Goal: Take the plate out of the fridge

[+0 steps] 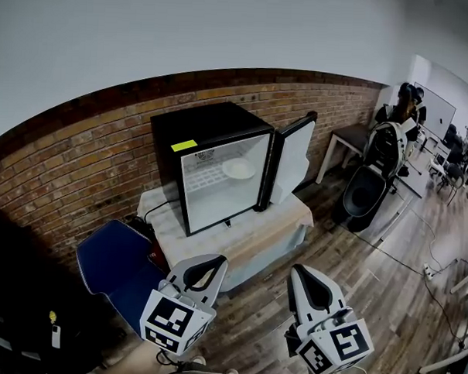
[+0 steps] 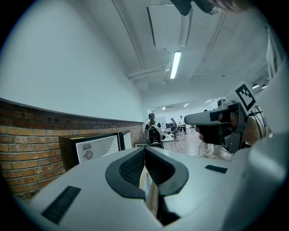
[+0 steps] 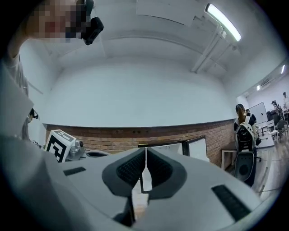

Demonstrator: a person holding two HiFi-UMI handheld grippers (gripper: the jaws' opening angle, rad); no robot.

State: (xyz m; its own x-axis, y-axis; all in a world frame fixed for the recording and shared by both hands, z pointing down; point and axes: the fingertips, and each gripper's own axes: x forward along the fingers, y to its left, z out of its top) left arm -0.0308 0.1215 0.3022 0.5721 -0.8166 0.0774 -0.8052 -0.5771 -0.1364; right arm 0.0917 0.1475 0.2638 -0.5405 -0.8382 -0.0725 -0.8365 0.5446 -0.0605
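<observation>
- Sitting inside the small black fridge, a round white plate rests on a white wire shelf, toward the right side of the bright white interior.
- The fridge door stands swung open to the right, its white inner face showing.
- A small yellow label is stuck on the fridge's top front edge, at the left.
- The fridge stands on a low table covered with a beige cloth, set against a red brick wall.
- A blue padded chair stands just left of the table, on a wooden plank floor.
- The left gripper, grey with black pads, is in the foreground, well apart from the fridge; its jaws are pressed together with nothing between them.
- The right gripper is beside it, also well short of the table, pointing toward the fridge; its jaws are likewise pressed together and empty.
- A black office chair stands farther right, with people seated at desks in the background beyond it.
</observation>
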